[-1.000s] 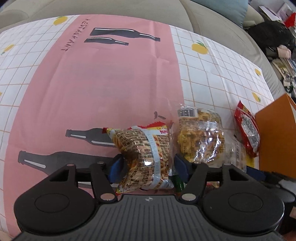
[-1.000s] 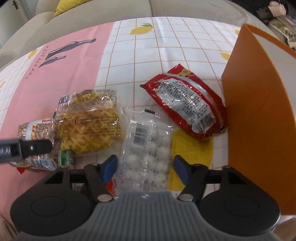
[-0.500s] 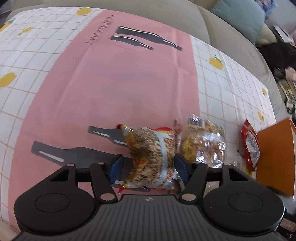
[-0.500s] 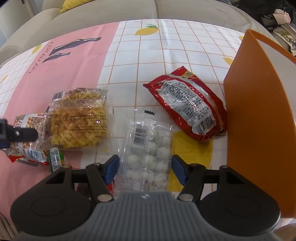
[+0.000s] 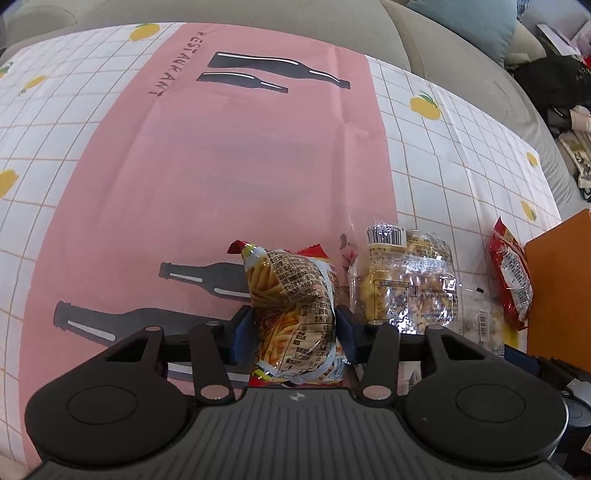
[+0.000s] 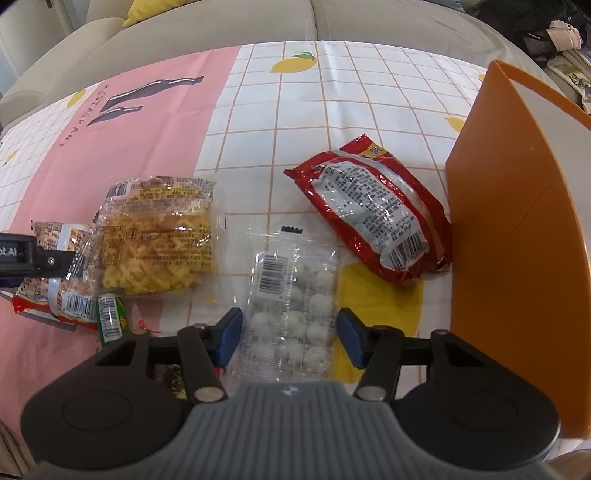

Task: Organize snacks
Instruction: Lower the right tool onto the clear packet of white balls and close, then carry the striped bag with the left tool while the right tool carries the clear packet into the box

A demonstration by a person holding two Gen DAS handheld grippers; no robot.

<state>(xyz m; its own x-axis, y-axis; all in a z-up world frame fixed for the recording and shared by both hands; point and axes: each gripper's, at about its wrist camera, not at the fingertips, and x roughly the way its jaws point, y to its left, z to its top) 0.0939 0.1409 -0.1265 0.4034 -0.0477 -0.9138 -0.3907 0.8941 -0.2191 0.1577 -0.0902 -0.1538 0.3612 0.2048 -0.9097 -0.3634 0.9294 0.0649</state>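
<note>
My left gripper is shut on a bag of fry-shaped snacks and holds it raised off the cloth. That bag also shows at the left of the right wrist view, with the left gripper's finger across it. My right gripper is open, its blue pads either side of a clear pack of white balls lying on the table. A clear bag of yellow lattice crisps lies to the left, and it also shows in the left wrist view. A red packet lies beside the orange box.
The table carries a pink and white checked cloth with bottle and lemon prints. A small green packet lies below the lattice crisps. A grey sofa runs along the far edge. Clutter sits at the far right.
My left gripper has closed tighter on the fry snack bag and lifted it, tilting it upright. My right gripper has stayed around the pack of white balls.
</note>
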